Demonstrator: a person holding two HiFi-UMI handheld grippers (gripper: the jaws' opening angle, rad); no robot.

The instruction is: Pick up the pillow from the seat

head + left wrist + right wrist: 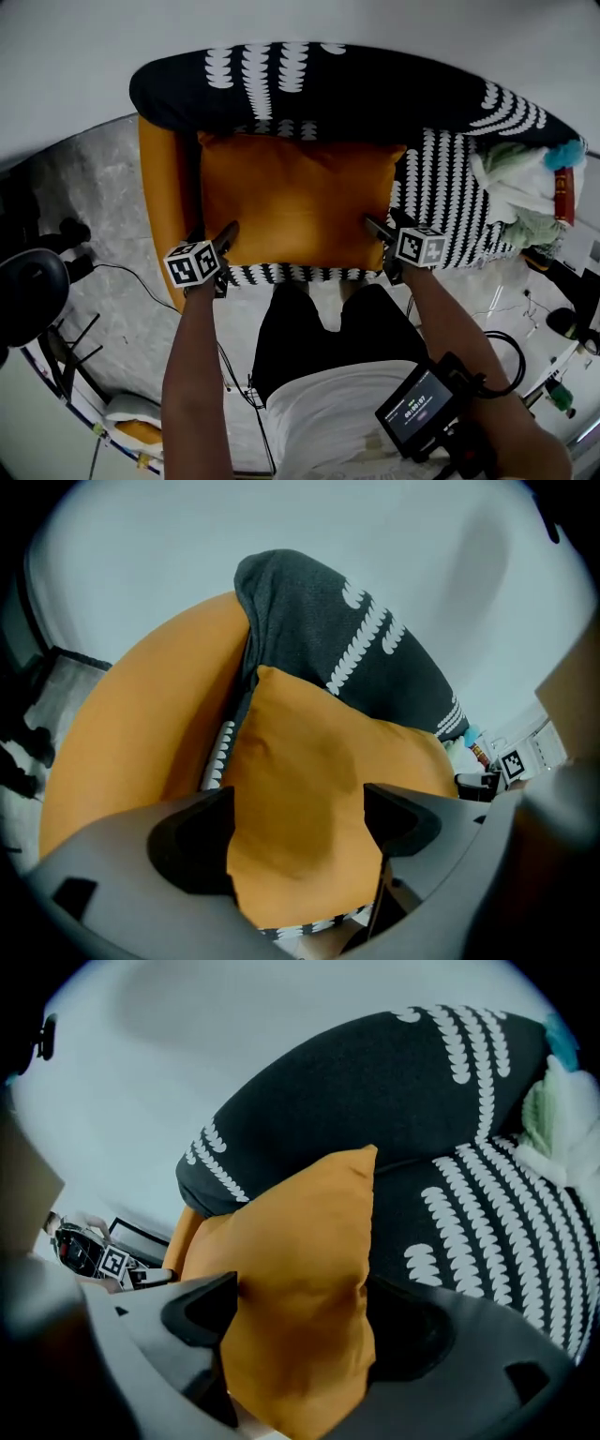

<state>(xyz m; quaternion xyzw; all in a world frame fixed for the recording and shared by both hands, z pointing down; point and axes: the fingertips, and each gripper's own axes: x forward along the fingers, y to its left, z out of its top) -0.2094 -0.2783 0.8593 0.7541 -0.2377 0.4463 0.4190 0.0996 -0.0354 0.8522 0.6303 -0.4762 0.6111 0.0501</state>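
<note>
Left gripper [225,239] and right gripper [380,230] both have their jaws spread wide. Each straddles a lower corner of the orange pillow [295,202] without squeezing it. The pillow lies mid-frame on the black-and-white patterned seat [450,183], just below the dark backrest [347,89] at the top of frame.

Setting: a home-like living-room corner. A sofa [450,197] with a black-and-white patterned cover stands against a plain white wall [75,56] on a grey marbled floor [103,197]. Crumpled textiles [516,183] lie at its right end, and a loose cable [122,266] runs across the floor at centre left.
</note>
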